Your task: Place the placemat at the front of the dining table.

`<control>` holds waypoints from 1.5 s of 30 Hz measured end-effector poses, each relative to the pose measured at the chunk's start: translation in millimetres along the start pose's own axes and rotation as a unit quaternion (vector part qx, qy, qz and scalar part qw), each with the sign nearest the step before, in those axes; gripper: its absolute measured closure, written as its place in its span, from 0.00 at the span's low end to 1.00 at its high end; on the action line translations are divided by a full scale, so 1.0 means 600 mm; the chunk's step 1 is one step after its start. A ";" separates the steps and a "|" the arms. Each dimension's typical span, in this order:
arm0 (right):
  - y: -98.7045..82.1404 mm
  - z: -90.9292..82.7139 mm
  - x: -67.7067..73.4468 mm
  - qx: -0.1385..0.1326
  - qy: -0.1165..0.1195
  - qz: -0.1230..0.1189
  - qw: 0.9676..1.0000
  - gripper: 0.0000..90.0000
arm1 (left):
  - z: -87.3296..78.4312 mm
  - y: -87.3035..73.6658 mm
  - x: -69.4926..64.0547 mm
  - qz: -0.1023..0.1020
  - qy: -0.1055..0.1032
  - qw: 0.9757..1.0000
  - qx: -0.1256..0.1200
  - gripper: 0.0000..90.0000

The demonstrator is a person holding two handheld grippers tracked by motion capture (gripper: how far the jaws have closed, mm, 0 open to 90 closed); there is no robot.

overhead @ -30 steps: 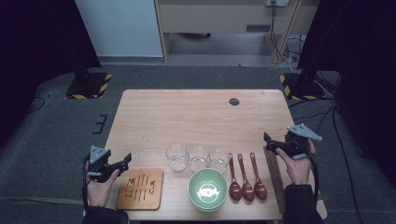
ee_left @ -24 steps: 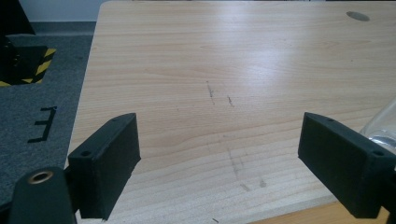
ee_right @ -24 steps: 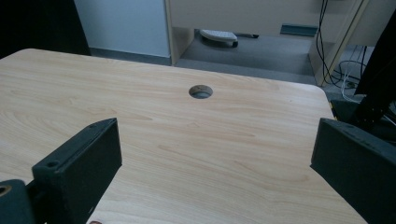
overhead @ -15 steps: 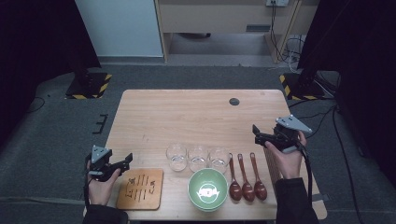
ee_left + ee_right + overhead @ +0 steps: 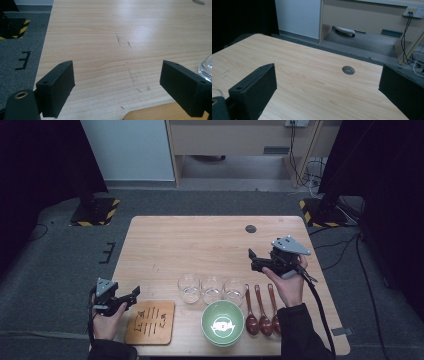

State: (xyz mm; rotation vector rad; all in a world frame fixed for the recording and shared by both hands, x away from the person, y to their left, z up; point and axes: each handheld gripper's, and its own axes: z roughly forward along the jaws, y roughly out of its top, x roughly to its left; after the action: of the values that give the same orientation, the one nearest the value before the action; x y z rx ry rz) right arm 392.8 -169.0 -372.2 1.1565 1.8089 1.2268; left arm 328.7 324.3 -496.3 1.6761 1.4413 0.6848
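Both hand-held grippers are over a light wooden table [image 5: 200, 245]. My left gripper [image 5: 133, 294] hovers at the near left corner, open, beside a small wooden board [image 5: 150, 321] with dark markings. In the left gripper view its jaws [image 5: 117, 75] stand wide with bare table between them. My right gripper [image 5: 253, 260] is held above the right side of the table, just behind three brown spoons [image 5: 262, 312], and is open. Nothing but bare table lies between its jaws [image 5: 327, 77] in the right gripper view.
Three clear glasses [image 5: 211, 288] stand in a row near the front, with a green bowl [image 5: 222, 322] in front of them. A round cable hole [image 5: 250, 228] sits at the back right. One glass edge [image 5: 206, 68] shows beside my left jaws.
My right gripper has risen and moved left, from the table's right edge in over the table behind the spoons. The left gripper has stayed where it was.
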 end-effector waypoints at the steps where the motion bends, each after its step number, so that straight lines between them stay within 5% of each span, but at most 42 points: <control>1: 0.003 0.001 0.006 0.000 0.004 -0.004 1.000 0.02 | 0.000 0.000 0.000 0.000 0.000 1.000 0.000 0.13; 45: 0.039 0.055 0.248 -0.012 0.115 -0.038 0.993 0.02 | -0.015 -0.017 0.020 -0.007 0.012 1.000 0.001 0.13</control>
State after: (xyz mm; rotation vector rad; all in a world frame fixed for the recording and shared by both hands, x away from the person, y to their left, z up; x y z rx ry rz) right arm 369.9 -16.3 -367.8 0.9548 1.9800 1.3789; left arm 318.6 338.0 -501.2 1.6619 1.4697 0.6975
